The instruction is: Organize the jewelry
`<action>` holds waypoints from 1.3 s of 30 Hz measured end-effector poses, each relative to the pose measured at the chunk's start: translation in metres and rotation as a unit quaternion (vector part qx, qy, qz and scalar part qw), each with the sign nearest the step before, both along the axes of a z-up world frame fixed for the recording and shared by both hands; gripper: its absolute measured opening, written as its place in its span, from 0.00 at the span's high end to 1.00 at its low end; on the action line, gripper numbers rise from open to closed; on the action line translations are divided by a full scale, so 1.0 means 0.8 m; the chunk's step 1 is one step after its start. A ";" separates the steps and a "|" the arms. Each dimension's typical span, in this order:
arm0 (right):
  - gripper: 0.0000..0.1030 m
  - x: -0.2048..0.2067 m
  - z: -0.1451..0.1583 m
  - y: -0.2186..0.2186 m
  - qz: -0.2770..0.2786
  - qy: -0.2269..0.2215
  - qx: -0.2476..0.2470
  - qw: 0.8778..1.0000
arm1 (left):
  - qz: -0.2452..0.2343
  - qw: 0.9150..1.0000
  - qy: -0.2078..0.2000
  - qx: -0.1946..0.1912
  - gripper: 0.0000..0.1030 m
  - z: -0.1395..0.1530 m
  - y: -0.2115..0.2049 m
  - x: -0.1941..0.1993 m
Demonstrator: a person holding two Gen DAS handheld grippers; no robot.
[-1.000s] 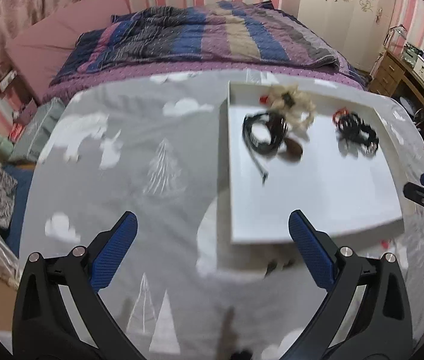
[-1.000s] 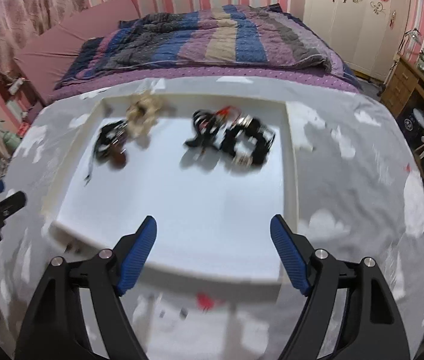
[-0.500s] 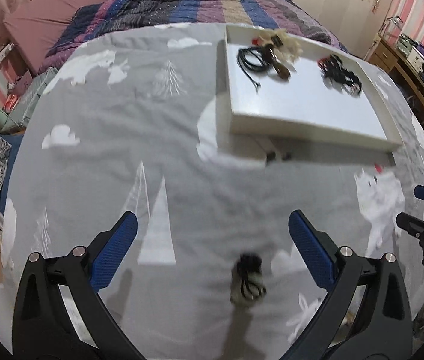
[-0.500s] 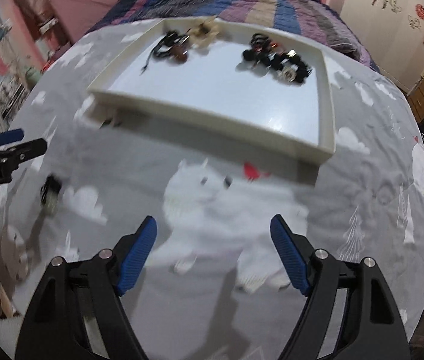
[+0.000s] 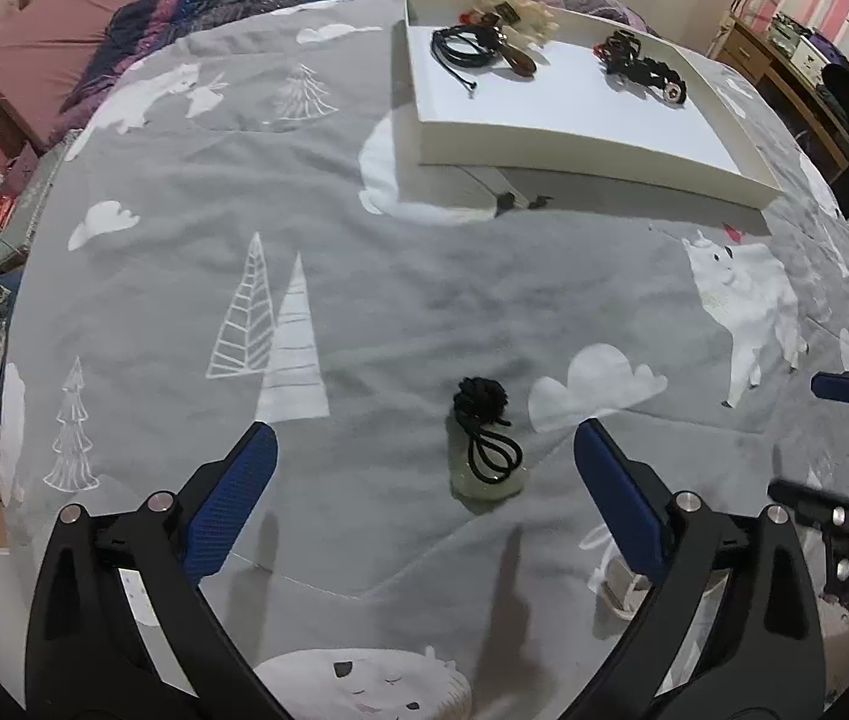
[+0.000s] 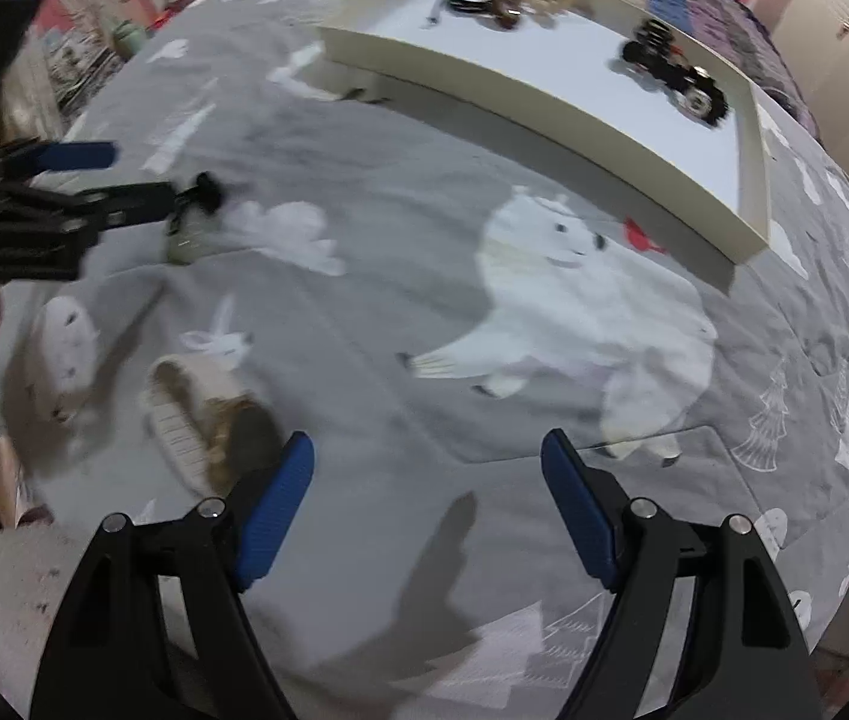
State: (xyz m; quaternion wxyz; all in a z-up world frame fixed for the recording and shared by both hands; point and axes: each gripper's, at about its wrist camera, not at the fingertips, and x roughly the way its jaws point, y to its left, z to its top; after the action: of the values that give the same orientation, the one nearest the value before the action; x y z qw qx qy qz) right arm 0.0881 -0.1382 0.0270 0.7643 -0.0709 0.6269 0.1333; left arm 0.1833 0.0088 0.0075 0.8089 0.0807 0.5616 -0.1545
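The left gripper (image 5: 424, 480) points down at the bed, and its jaws are closing a little, but they are not touching anything yet. Between them on the grey blanket (image 5: 364, 300) lies a pale green pendant (image 5: 487, 474) with a black cord (image 5: 481, 402) bunched on top. To pick it up well, I think the gripper should go straight down and pinch the pendant and cord together, so the cord does not slip away. The pendant sits a bit closer to the right jaw. The right gripper (image 6: 427, 498) is open with nothing in it, over a bare spot. The white tray (image 5: 544, 150) with other jewelry sits far up the bed.
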 end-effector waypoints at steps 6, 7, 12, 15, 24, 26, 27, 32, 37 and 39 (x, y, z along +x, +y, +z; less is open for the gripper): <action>0.24 -0.011 0.013 0.027 0.037 0.016 0.012 0.999 | -0.024 1.000 0.015 0.003 0.20 -0.004 -0.011 0.002; 0.24 -0.011 0.014 0.032 0.043 0.018 0.011 0.999 | -0.028 0.999 0.014 0.005 0.20 -0.005 -0.013 0.003; 0.25 -0.017 0.006 0.058 0.073 0.030 0.005 0.997 | -0.040 0.999 0.018 0.012 0.20 -0.010 -0.021 0.005; 0.26 -0.020 0.000 0.071 0.089 0.035 -0.003 0.995 | -0.044 0.999 0.019 0.019 0.25 -0.015 -0.024 0.006; 0.55 -0.017 -0.021 0.082 0.089 0.054 0.001 0.995 | -0.043 0.998 0.036 0.021 0.45 -0.037 -0.030 0.021; 0.60 -0.017 -0.024 0.085 0.090 0.055 0.001 0.994 | -0.047 0.998 0.029 0.024 0.46 -0.037 -0.033 0.022; 0.64 -0.008 -0.026 0.087 0.091 0.055 0.000 0.994 | -0.049 0.998 0.028 0.025 0.49 -0.037 -0.035 0.022; 0.76 0.009 -0.030 0.085 0.093 0.054 0.016 0.994 | -0.061 0.997 0.028 0.027 0.70 -0.036 -0.044 0.022; 0.86 0.014 -0.028 0.085 0.091 0.046 0.022 0.995 | -0.066 0.997 0.023 0.031 0.79 -0.036 -0.048 0.018; 0.87 0.012 -0.028 0.082 0.090 0.040 0.021 0.995 | -0.070 0.997 0.018 0.035 0.80 -0.035 -0.049 0.014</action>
State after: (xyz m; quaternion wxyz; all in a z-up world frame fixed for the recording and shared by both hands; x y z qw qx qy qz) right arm 0.0979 -0.0726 0.0049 0.7251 -0.1055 0.6448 0.2178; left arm 0.1946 -0.0302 -0.0208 0.7827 0.1456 0.5739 -0.1920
